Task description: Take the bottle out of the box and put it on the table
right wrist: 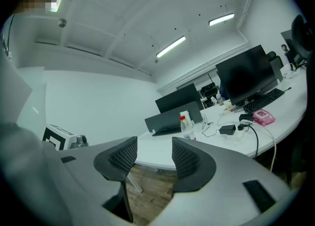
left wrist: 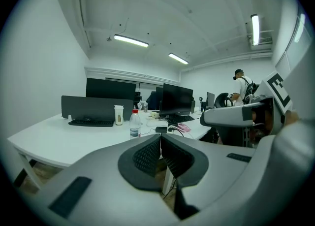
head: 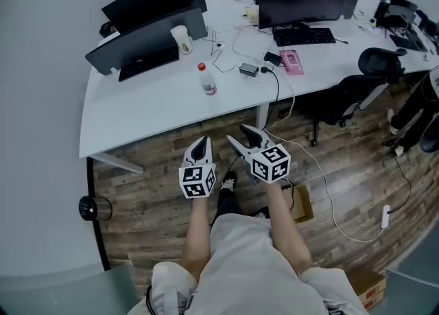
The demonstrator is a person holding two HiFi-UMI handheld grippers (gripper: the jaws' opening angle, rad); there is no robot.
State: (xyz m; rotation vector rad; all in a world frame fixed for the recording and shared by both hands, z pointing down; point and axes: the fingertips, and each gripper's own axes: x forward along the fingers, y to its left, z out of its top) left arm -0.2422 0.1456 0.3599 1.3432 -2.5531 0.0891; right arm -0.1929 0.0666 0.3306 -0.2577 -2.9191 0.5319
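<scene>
Pointing direction: the left gripper (head: pixel 200 143) and the right gripper (head: pixel 241 138) were held out side by side in front of the person's body, above the wood floor (head: pixel 147 193). Both aimed at the near edge of the white table (head: pixel 137 111) and tipped only slightly below level.
Arms: the left forearm (head: pixel 197 228) and the right forearm (head: pixel 285 221) reached forward from the waist, roughly parallel. The right gripper angled a little toward the left one.
Left fingers: clenched, pad against pad, with nothing caught between them.
Right fingers: released, with a plain gap between the pads. Only floor and table edge showed through the gap, so this gripper carried nothing.
Bottle: the clear bottle (head: pixel 207 80) with a red cap stood upright on the table, beyond both sets of fingertips and well apart from them. In the left gripper view it rose just left of the closed tips. In the right gripper view it stood above the right-hand finger, not between the pads.
Past the bottle: a white cup (head: pixel 181 38) stood farther from the fingertips, and a black power adapter (head: pixel 248 69) lay to the bottle's right.
Cardboard box: the cardboard box (head: pixel 302 202) sat on the floor just beside the right forearm, behind the fingertips. Its contents could not be made out.
</scene>
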